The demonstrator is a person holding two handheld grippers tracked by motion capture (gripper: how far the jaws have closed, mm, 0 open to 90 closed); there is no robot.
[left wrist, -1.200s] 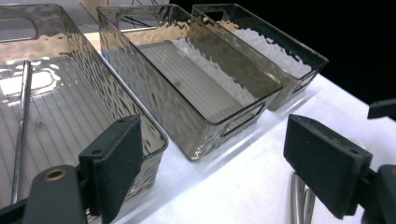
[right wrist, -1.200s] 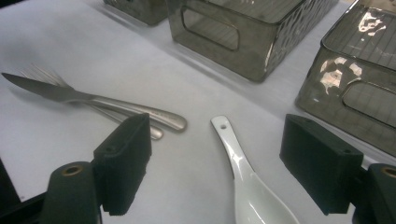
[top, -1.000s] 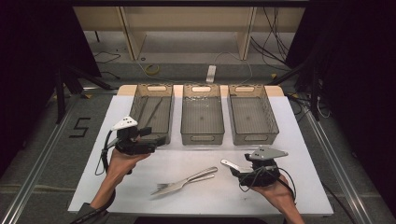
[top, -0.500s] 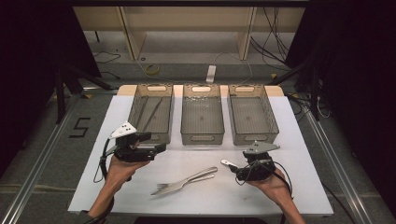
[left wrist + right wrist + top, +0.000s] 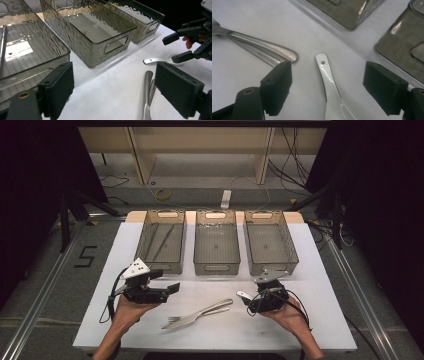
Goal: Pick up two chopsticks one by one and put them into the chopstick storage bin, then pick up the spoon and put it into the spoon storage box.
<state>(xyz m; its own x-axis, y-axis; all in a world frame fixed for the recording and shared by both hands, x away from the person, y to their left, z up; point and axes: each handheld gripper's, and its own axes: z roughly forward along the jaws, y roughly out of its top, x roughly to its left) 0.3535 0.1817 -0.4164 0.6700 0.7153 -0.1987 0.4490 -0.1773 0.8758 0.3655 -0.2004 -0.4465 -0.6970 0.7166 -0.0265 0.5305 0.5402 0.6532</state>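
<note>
The hole in the white spoon's [image 5: 329, 82] handle is seen in the right gripper view, between the open jaws of the right gripper [image 5: 252, 302]. Three bins [image 5: 216, 245], two forks [image 5: 197, 314] and one spoon are counted. Its handle points toward upper left. The left gripper [image 5: 167, 287] is held open, empty.

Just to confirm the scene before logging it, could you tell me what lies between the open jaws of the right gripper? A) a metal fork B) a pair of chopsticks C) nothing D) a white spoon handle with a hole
D: in the right gripper view, the white spoon handle, with its small hole, lies on the table between the open jaws of the right gripper.
</note>
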